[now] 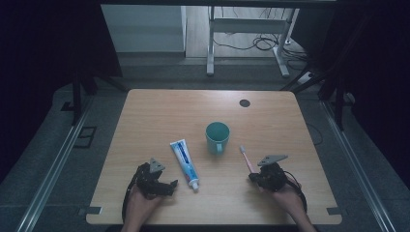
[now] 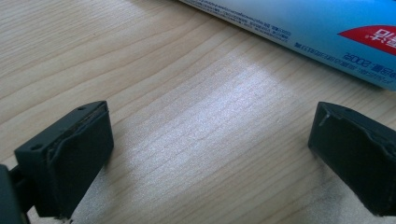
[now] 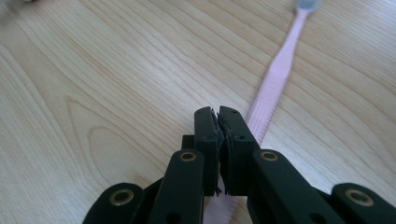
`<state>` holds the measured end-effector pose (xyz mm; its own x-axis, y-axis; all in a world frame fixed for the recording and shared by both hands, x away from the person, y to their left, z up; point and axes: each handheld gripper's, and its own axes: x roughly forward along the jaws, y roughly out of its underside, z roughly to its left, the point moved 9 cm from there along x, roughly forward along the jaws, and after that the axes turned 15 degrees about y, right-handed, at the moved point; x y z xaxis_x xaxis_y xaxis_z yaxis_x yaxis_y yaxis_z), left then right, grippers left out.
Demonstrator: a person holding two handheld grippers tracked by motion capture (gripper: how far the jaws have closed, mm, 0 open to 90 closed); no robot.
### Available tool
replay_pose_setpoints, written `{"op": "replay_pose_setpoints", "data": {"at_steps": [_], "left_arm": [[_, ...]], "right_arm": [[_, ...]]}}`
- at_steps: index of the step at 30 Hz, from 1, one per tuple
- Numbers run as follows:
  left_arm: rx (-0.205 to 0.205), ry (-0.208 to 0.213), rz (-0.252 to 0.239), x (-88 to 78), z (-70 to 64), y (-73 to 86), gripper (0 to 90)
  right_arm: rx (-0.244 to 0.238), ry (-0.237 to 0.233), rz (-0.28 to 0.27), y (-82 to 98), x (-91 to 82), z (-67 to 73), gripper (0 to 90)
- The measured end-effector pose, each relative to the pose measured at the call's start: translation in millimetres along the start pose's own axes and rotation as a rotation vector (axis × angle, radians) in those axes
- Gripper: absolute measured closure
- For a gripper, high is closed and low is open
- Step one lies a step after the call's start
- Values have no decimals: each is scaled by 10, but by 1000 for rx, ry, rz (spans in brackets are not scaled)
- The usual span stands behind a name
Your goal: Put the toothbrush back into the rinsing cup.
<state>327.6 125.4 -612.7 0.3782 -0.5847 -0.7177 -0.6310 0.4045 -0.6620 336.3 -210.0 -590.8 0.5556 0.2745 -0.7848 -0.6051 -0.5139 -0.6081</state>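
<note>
The left gripper (image 1: 170, 185) rests low on the wooden table (image 1: 145, 116) with its jaws spread wide and bare wood between them, the toothpaste tube (image 2: 327, 28) lying just beyond their tips. The right gripper (image 3: 218, 116) has its jaws pressed together, holding nothing, directly above the pink toothbrush (image 3: 280, 70), whose handle runs under them and away to its bristled head. Farther off, between the two, stands the teal cup (image 1: 217, 137).
</note>
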Motion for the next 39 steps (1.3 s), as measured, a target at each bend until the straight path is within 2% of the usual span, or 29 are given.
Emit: {"op": "replay_pose_setpoints", "data": {"at_steps": [8,13,21,29,34,35,37,39], "left_arm": [[-1,0,0,0,0,0,3],[1,0,0,0,1,0,3],[-1,0,-2,1,-1,-1,3],[1,1,0,0,0,0,3],[-3,1,0,0,-2,1,3],[-4,1,0,0,-3,1,3],[-5,1,0,0,-3,1,3],[-5,0,0,0,-4,2,3]], "right_arm": [[15,25,14,63,-21,-129,857],[27,24,19,90,-23,-163,856],[2,39,24,28,-105,-191,782],[-19,63,130,36,-137,-342,723],[-28,60,176,6,-124,-366,711],[-39,54,204,-12,-117,-366,705],[-46,53,214,-23,-112,-366,702],[-67,50,253,-50,-91,-354,694]]}}
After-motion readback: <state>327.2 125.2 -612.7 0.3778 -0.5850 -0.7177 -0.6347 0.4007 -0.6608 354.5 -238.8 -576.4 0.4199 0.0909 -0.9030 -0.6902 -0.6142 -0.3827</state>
